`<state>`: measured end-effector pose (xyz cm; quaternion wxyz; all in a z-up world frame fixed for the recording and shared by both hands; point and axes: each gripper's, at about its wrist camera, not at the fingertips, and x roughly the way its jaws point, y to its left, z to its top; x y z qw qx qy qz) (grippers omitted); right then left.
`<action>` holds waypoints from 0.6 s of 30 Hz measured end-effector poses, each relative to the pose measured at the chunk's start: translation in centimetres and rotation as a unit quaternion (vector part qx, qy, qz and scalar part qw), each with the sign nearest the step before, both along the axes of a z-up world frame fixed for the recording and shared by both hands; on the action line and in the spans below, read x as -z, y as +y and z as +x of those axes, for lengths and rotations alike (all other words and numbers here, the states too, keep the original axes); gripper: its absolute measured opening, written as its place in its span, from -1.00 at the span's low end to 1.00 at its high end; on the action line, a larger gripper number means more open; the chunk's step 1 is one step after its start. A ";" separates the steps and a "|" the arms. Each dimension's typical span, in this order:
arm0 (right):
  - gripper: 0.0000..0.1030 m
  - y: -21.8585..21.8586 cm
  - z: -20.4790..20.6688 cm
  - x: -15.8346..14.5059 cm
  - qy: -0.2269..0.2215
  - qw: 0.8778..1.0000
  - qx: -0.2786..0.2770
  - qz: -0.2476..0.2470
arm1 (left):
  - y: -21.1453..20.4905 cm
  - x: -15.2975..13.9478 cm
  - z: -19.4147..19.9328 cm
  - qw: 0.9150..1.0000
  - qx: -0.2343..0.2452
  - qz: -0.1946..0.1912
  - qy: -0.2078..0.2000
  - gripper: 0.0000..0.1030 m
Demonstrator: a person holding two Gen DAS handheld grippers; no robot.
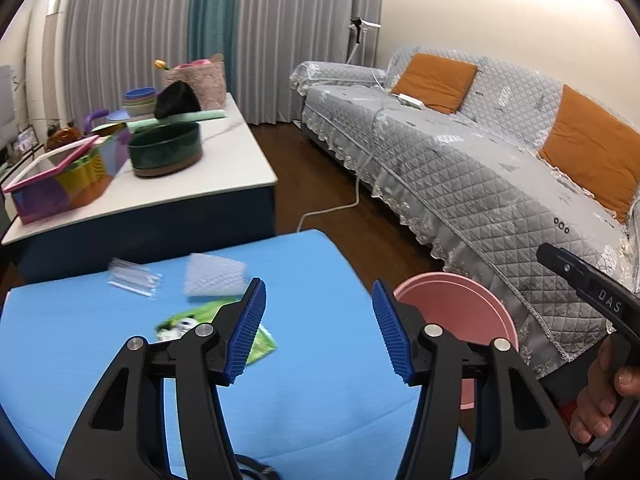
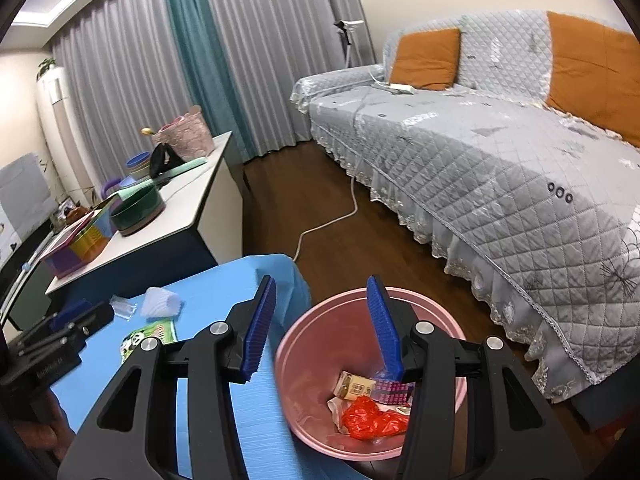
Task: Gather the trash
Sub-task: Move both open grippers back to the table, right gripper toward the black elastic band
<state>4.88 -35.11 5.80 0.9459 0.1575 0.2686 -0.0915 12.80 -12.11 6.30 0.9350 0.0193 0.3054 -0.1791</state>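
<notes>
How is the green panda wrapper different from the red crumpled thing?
The panda wrapper lies flat on the blue table; the red crumpled thing sits scrunched inside the pink bin. The wrapper is green with panda pictures; the red one is plain and shiny. Neither is held by a gripper.

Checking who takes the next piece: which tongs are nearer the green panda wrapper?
Left. The left tongs hang just above the green panda wrapper on the blue table; the right tongs are over the pink bin, off the table's edge.
</notes>
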 end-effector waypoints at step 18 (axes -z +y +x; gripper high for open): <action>-0.50 8.9 1.6 1.6 0.003 0.991 -0.131 0.024 | 14.3 -1.3 1.4 0.994 -0.100 -0.047 -0.017 -0.39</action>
